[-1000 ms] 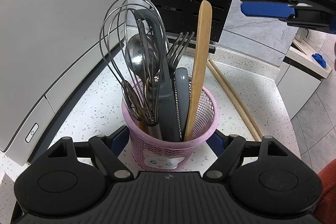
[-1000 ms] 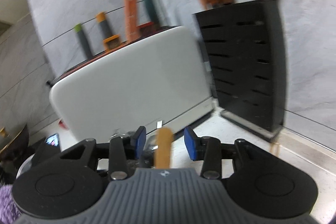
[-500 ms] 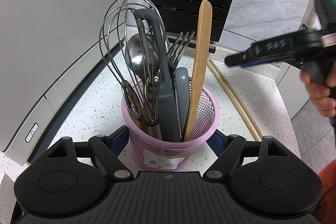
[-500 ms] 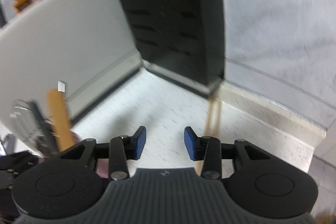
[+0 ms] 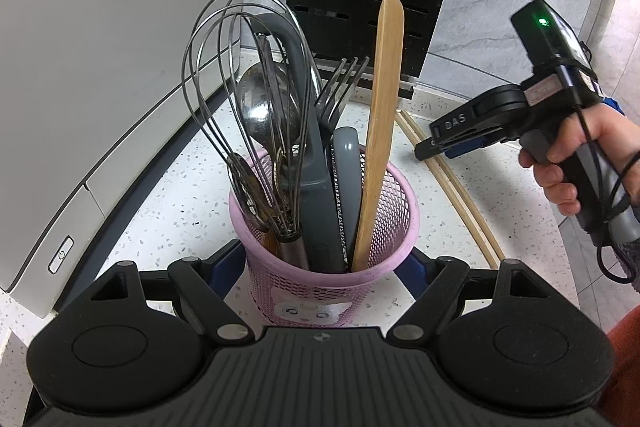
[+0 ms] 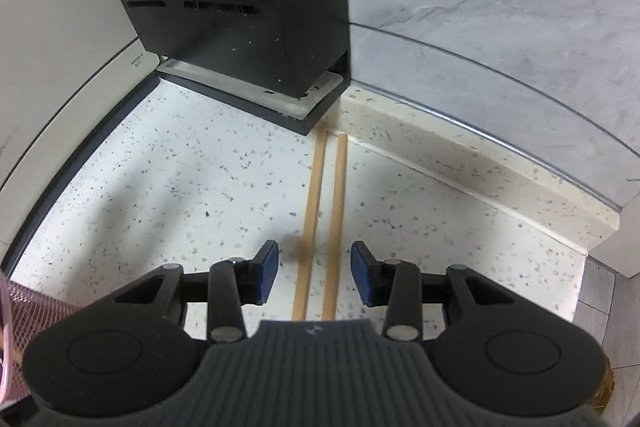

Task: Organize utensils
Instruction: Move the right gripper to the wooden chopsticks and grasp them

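**Right gripper lined up over the chopsticks; left gripper at the holder**

On the speckled counter (image 6: 180,155), near its back edge and right-hand corner, two wooden chopsticks (image 6: 324,219) lie flat and side by side, nearly touching. Their far ends reach the foot of the black knife block (image 6: 248,27); their near ends run under the right gripper (image 6: 314,263). In the right wrist view their long axis runs straight away from the camera, along the line of the fingers, so the blue pads (image 6: 266,261) stand one on each side of the pair. The jaws are apart, with nothing clamped; both sticks lie in the gap below them. Whether the pads already touch the counter cannot be told.

The left gripper (image 5: 326,269) sits at the pink mesh holder (image 5: 332,263), one finger on each side of its wall. Its jaws have just been opening slightly, and the pads appear not to press on the mesh, though contact is partly hidden. The holder carries a whisk (image 5: 244,99), a spoon (image 5: 260,107), a fork (image 5: 340,83), grey handles and a wooden spatula (image 5: 380,115).

From the left wrist view the chopsticks (image 5: 452,187) lie to the right of the holder, directly beneath the right gripper (image 5: 432,147). The right hand (image 5: 576,163) is plainly the nearer one, so the pickup probably falls to it.
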A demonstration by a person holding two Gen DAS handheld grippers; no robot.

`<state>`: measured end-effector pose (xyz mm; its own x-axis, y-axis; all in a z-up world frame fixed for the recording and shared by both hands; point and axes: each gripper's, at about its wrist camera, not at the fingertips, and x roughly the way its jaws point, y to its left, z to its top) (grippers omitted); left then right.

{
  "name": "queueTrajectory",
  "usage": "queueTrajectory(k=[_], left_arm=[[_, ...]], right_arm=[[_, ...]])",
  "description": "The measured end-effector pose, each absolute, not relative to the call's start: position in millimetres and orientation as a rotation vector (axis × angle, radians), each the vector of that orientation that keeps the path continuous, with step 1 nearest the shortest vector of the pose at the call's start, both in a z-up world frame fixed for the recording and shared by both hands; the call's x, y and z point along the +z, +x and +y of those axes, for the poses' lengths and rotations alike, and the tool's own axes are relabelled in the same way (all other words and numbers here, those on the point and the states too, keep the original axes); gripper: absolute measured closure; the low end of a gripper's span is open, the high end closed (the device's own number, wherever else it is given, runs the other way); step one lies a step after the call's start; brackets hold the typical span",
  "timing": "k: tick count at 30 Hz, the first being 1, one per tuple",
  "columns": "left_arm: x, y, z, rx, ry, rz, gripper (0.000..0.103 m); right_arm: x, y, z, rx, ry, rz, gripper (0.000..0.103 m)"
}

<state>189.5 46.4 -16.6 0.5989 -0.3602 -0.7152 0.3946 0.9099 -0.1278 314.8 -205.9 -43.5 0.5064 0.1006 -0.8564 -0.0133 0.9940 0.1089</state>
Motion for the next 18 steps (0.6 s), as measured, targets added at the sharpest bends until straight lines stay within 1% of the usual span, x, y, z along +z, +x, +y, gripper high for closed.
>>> queueTrajectory(k=[4, 7, 8, 11, 12, 13, 18], left_arm=[[-17, 190, 46, -0.438, 0.045, 0.819, 0.01], [-17, 190, 47, -0.438, 0.045, 0.819, 0.01], [-17, 190, 47, -0.438, 0.045, 0.819, 0.01], [-17, 190, 47, -0.438, 0.045, 0.819, 0.01], [-17, 190, 47, -0.438, 0.046, 0.819, 0.01], [-17, 190, 47, -0.438, 0.045, 0.819, 0.01], [-17, 190, 47, -0.438, 0.046, 0.819, 0.01]], right_arm=[[-48, 318, -195, 0.064, 0.046, 1.052, 0.065], [-48, 318, -188, 0.084, 0.014, 1.046, 0.074], [-48, 317, -186, 0.1, 0.008, 1.044, 0.079], [-47, 313, -177, 0.142, -0.013, 1.037, 0.084], [-47, 312, -174, 0.161, -0.028, 1.034, 0.09], [-47, 311, -170, 0.173, -0.049, 1.031, 0.093], [-47, 301, -155, 0.272, -0.101, 1.025, 0.094]])
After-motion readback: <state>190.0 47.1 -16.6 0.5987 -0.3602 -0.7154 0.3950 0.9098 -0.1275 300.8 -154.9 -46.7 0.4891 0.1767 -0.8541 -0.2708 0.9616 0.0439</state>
